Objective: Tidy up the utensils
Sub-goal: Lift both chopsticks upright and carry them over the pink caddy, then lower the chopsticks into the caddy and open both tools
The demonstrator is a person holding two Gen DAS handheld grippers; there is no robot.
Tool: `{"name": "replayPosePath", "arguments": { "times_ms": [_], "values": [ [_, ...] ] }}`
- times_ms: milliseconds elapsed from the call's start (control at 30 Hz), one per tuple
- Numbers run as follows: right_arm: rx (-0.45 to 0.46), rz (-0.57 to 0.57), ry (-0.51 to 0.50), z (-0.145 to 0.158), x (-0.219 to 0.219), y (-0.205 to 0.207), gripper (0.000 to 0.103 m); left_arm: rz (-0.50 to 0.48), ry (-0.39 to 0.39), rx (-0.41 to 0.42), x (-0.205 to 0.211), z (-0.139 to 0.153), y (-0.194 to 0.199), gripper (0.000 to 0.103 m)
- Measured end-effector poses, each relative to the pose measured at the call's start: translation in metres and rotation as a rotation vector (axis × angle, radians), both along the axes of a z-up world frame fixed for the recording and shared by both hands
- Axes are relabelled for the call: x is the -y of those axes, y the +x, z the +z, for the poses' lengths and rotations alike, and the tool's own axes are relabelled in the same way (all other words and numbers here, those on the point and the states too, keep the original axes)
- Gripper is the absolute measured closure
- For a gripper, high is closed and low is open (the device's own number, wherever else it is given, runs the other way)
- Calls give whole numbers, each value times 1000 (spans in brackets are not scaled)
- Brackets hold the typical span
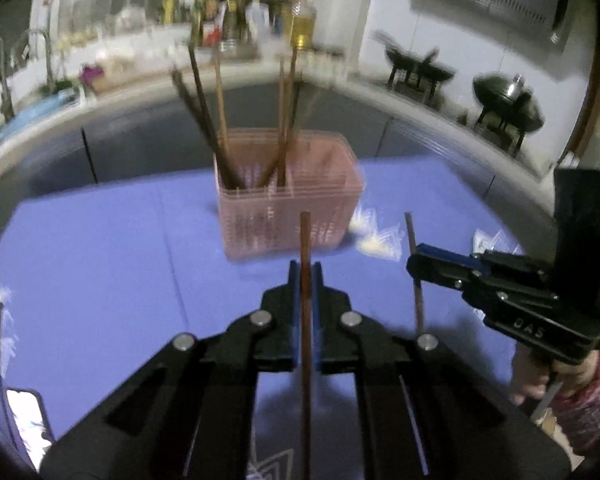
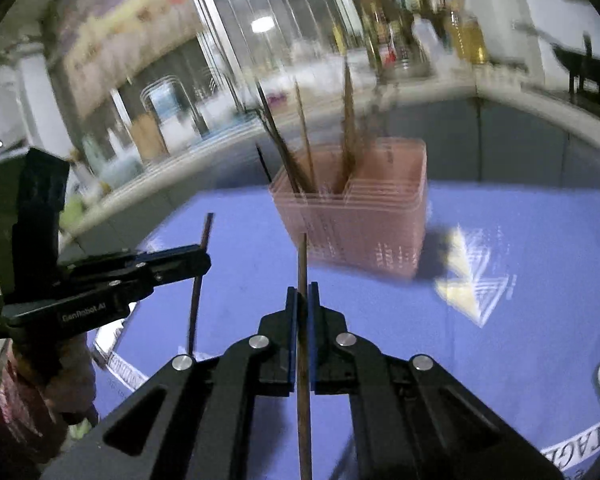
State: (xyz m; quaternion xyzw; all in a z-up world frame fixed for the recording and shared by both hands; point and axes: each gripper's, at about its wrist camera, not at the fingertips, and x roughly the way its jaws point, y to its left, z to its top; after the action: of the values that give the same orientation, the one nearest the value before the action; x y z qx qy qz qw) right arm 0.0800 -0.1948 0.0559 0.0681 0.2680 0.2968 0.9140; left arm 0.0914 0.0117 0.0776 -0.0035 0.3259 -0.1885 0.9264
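A pink slotted basket (image 1: pixel 292 216) (image 2: pixel 364 232) stands upright on the blue mat, with several brown chopsticks (image 1: pixel 204 120) (image 2: pixel 300 160) leaning out of its left part. My left gripper (image 1: pixel 306 276) (image 2: pixel 202 258) is shut on one brown chopstick (image 1: pixel 305 240) (image 2: pixel 198 296), held upright a little short of the basket. To its right, my right gripper (image 2: pixel 303 296) (image 1: pixel 414 266) is shut on a second chopstick (image 2: pixel 302 256) (image 1: pixel 419 304), also upright. Both grippers hang above the mat, side by side, facing the basket.
The blue mat (image 1: pixel 100 260) carries white and yellow printed marks (image 2: pixel 472 284). A phone-like object (image 1: pixel 24 416) lies at its near left edge. Behind runs a counter with bottles (image 1: pixel 260 20), a tap (image 1: pixel 4 76) on the left and dark woks on stands (image 1: pixel 508 100) on the right. A hand in a patterned sleeve (image 1: pixel 580 392) holds the right gripper.
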Motion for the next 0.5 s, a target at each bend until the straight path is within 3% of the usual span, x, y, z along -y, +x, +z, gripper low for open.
{"name": "replayPosePath", "arguments": {
  "times_ms": [200,400,500],
  "values": [
    [138,-45,79,69,-2,18,98,17,-70,160,-12,72,-5,99],
    [263,-99,97,133,-18,65,98,92,-99,277,-18,148,32,99],
    [345,-159,88,149,-26,92,98,138,-106,314,-17,172,56,99]
  ]
}}
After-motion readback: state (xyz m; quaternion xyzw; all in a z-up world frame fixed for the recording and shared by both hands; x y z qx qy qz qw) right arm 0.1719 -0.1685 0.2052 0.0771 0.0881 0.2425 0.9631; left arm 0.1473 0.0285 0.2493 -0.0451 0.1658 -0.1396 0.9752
